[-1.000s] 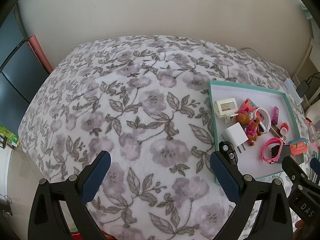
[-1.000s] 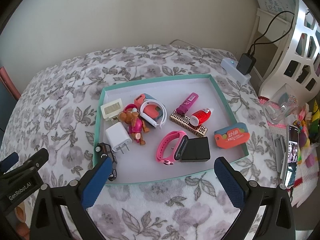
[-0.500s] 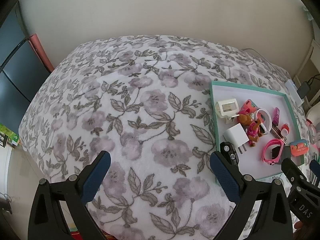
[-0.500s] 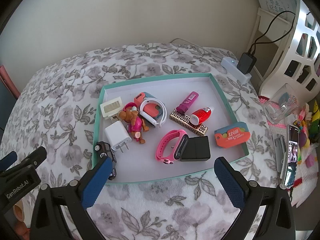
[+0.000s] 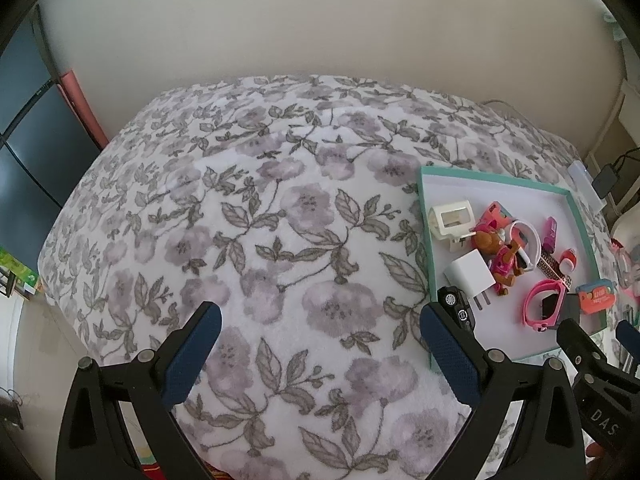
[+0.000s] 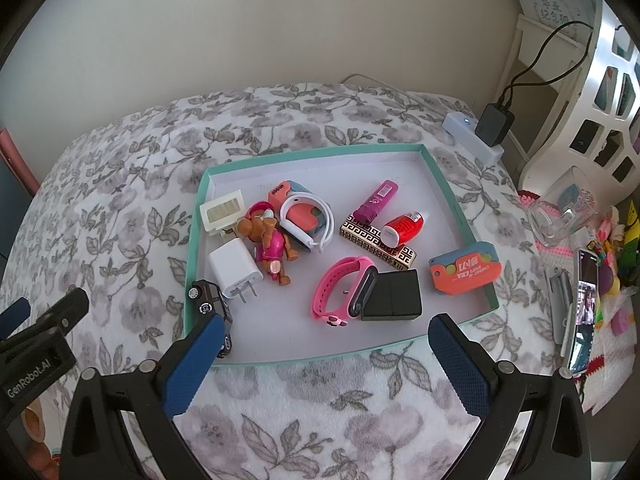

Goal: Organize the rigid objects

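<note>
We hold our left gripper (image 5: 320,344) and right gripper (image 6: 322,354) over the flowery bed (image 5: 256,216), fingers spread wide and empty. Small toys fill the teal tray (image 6: 320,148).

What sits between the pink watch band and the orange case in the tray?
In the right wrist view, a black box lies between the pink watch band and the orange case: against the band, a bare gap before the case.

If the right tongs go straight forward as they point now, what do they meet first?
Probably the pink watch band and black box in the teal tray, centred between the open right tongs; depth is unclear.
</note>
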`<state>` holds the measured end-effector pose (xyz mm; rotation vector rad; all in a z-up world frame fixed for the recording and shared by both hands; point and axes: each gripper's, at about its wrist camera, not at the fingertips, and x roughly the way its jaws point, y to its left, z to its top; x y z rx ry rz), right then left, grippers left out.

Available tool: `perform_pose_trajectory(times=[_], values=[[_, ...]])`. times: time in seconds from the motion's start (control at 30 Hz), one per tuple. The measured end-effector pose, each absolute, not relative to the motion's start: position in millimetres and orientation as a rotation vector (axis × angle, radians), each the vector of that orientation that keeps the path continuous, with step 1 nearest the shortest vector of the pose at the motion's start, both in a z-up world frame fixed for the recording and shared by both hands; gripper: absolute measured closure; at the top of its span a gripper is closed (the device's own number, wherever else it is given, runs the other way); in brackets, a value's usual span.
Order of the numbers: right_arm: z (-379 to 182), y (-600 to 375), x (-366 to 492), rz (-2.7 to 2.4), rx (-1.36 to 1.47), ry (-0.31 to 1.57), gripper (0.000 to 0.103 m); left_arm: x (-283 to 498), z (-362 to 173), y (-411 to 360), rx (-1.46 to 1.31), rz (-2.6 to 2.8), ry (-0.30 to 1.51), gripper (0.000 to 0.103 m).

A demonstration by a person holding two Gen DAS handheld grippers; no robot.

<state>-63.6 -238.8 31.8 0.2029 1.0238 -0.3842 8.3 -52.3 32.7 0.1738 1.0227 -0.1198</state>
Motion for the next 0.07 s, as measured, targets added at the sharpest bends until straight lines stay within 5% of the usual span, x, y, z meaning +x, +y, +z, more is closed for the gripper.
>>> perform_pose_trajectory(times=[0.07], values=[[31.8, -238.7, -63.6, -0.385, 0.204, 1.023, 0.000, 8.4, 32.7, -53.0, 0.173, -0.123, 1.023, 0.004]])
